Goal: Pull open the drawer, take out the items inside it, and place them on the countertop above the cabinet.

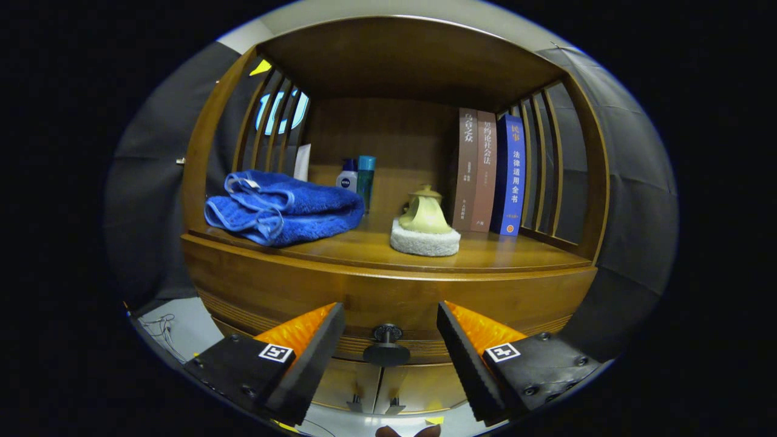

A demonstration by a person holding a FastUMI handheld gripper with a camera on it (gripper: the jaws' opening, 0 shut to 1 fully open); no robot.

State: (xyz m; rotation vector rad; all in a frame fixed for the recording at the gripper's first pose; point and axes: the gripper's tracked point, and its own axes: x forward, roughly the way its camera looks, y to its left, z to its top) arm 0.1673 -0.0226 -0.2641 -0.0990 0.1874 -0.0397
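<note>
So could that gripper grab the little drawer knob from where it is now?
Probably yes. The gripper is open, and the drawer knob sits between its fingers with nothing in between. The fingers are not touching it yet, so closing, perhaps after easing forward, should catch it.

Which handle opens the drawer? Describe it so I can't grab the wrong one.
On the wooden cabinet, look at the drawer front under the countertop. The dark round drawer knob sits centred there, between the open gripper fingers. It is larger than the two small door handles below.
</note>
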